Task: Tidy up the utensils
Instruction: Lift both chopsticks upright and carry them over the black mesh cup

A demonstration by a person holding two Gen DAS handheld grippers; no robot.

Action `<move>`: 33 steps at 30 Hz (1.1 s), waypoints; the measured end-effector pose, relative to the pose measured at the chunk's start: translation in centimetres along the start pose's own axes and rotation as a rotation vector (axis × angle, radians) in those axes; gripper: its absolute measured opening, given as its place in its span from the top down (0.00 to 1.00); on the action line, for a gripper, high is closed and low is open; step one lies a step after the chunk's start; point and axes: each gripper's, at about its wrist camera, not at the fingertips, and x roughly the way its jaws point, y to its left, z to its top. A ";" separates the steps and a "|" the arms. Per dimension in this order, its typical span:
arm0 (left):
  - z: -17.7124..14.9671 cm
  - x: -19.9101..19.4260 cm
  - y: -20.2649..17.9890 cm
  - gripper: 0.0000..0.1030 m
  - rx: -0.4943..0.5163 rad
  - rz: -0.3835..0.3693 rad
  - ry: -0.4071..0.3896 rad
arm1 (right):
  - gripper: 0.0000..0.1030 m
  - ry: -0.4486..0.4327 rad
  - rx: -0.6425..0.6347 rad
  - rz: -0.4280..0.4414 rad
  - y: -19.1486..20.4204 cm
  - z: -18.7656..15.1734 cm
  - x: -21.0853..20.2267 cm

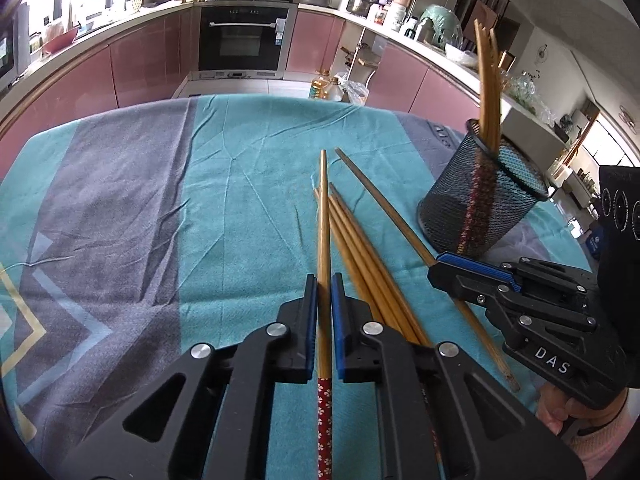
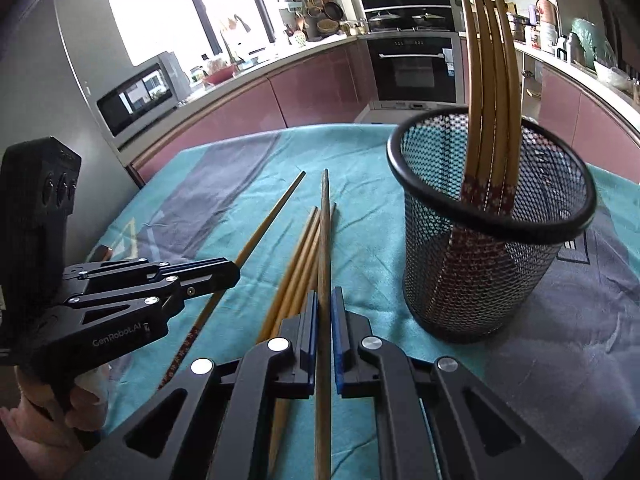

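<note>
My left gripper (image 1: 324, 278) is shut on a light wooden chopstick (image 1: 323, 208) with a red flowered handle, which points away over the cloth. To its right, my right gripper (image 1: 434, 266) is shut on a darker brown chopstick (image 1: 380, 204). In the right wrist view the right gripper (image 2: 324, 292) clamps that dark chopstick (image 2: 325, 220), and the left gripper (image 2: 234, 270) at the left holds the flowered one (image 2: 272, 220). Several loose chopsticks (image 1: 360, 240) (image 2: 296, 280) lie between them. A black mesh cup (image 1: 480, 200) (image 2: 492, 220) stands upright at the right with several chopsticks in it.
A teal and grey tablecloth (image 1: 160, 200) covers the table, whose far edge runs in front of pink kitchen cabinets (image 1: 120, 64) and an oven (image 1: 240, 36). A microwave (image 2: 140, 96) sits at the left. A person's hand (image 2: 80, 400) grips the left gripper's handle.
</note>
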 end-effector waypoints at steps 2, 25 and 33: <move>0.0 -0.7 -0.1 0.93 0.004 -0.015 -0.009 | 0.94 -0.012 0.004 0.015 0.0 0.1 -0.6; 1.1 -6.4 -2.0 0.93 0.027 -0.159 -0.087 | 0.94 -0.114 0.059 0.166 -1.5 0.5 -6.0; 1.7 -7.1 -3.0 0.93 0.047 -0.181 -0.099 | 0.94 -0.138 0.074 0.209 -2.1 0.4 -6.8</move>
